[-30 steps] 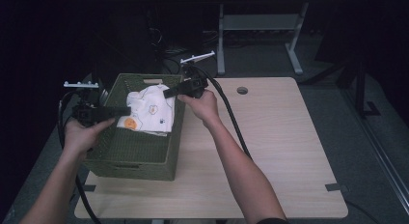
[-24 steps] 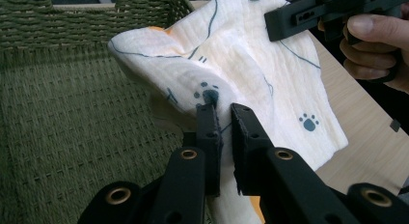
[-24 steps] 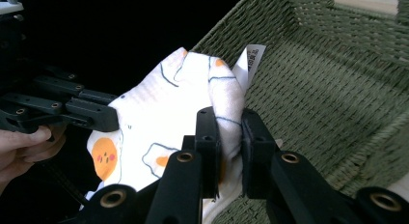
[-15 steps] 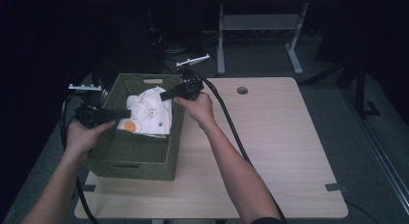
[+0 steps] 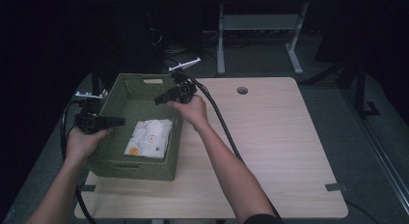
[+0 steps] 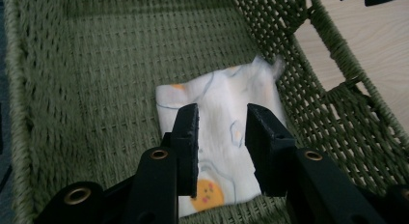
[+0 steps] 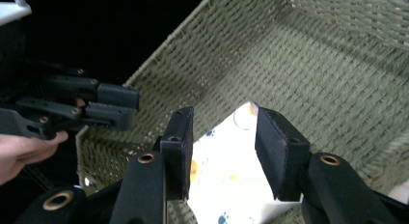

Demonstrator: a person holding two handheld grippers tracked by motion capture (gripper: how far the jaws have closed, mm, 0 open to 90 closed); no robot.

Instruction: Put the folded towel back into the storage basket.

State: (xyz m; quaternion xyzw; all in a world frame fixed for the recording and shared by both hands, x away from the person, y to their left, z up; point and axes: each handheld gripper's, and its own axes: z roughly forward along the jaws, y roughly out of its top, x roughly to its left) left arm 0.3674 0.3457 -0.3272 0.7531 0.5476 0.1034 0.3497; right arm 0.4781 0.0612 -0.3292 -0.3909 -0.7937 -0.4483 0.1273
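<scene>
Folded white printed cloth [image 5: 149, 138] lies in green woven basket [image 5: 144, 169]; left gripper [image 5: 118, 121] and right gripper [image 5: 158, 100] just released it, jaws empty. Only withdrawal left.

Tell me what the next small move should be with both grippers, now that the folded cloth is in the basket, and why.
Probably lift both grippers clear. The folded cloth lies flat on the green woven basket's floor, and the left gripper and right gripper have just been opening, nothing between their jaws.
</scene>
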